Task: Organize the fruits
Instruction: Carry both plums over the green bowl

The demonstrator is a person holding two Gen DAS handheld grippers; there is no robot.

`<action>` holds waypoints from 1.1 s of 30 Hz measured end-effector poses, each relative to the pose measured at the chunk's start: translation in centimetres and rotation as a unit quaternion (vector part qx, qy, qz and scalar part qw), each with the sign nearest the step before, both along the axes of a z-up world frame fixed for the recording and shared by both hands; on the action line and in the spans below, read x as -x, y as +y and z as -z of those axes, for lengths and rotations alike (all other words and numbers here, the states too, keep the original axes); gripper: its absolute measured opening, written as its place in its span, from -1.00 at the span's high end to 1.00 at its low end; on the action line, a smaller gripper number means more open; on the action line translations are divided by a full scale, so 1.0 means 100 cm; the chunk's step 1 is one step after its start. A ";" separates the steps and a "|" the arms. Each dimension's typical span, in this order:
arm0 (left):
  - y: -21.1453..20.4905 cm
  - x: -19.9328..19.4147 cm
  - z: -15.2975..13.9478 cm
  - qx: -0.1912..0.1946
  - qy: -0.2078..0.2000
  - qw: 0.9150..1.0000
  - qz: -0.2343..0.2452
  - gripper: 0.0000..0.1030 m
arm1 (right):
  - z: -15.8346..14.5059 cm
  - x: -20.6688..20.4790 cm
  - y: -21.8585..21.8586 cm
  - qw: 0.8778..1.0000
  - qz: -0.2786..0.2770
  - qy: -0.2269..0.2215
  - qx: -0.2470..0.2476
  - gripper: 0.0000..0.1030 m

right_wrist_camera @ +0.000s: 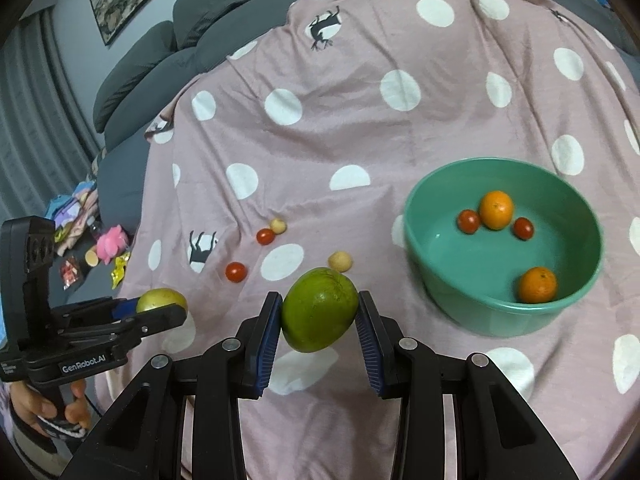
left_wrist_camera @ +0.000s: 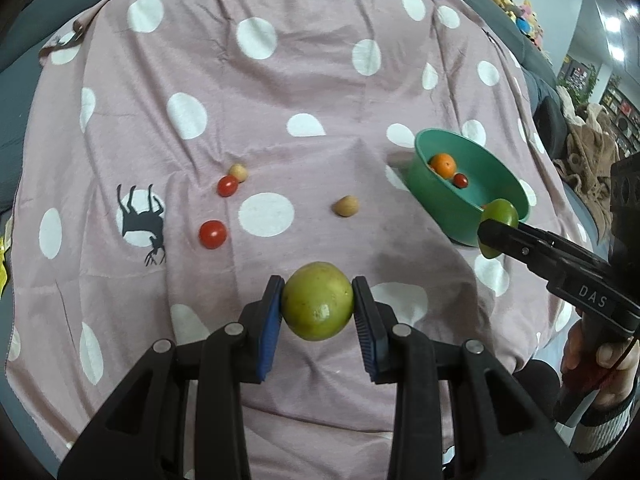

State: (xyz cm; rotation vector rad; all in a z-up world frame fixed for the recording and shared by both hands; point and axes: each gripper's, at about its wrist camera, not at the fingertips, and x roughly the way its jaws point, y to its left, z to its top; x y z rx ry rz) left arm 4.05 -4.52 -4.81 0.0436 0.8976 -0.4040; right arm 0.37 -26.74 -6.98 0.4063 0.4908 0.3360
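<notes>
My left gripper (left_wrist_camera: 318,307) is shut on a yellow-green round fruit (left_wrist_camera: 317,306), held above the pink dotted cloth (left_wrist_camera: 280,92); it also shows in the right wrist view (right_wrist_camera: 162,300). My right gripper (right_wrist_camera: 319,312) is shut on a darker green fruit (right_wrist_camera: 319,310), held left of the teal bowl (right_wrist_camera: 424,240); it shows in the left wrist view (left_wrist_camera: 498,220) by the bowl's (left_wrist_camera: 432,196) near rim. The bowl holds two oranges (right_wrist_camera: 496,210) (right_wrist_camera: 537,285) and two cherry tomatoes (right_wrist_camera: 468,221) (right_wrist_camera: 523,227). On the cloth lie two cherry tomatoes (left_wrist_camera: 213,234) (left_wrist_camera: 227,186) and two small tan fruits (left_wrist_camera: 345,205) (left_wrist_camera: 238,172).
A grey sofa (right_wrist_camera: 160,52) runs behind the cloth. Toys and wrappers (right_wrist_camera: 100,252) lie on the floor to the left. Shelves and a brown blanket (left_wrist_camera: 588,152) stand far right.
</notes>
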 end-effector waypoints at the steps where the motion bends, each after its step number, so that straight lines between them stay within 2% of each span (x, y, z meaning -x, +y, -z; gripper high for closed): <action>1: -0.003 0.000 -0.001 -0.001 0.000 1.000 0.003 0.34 | 0.000 0.001 -0.002 1.000 0.003 -0.001 -0.002 0.24; 15: -0.056 -0.010 -0.011 -0.024 -0.022 0.998 0.057 0.33 | 0.007 0.010 -0.041 0.998 0.051 -0.012 -0.032 0.24; 33: -0.147 -0.043 -0.014 -0.035 -0.038 0.989 0.140 0.33 | 0.015 0.003 -0.082 0.994 0.098 -0.018 -0.048 0.24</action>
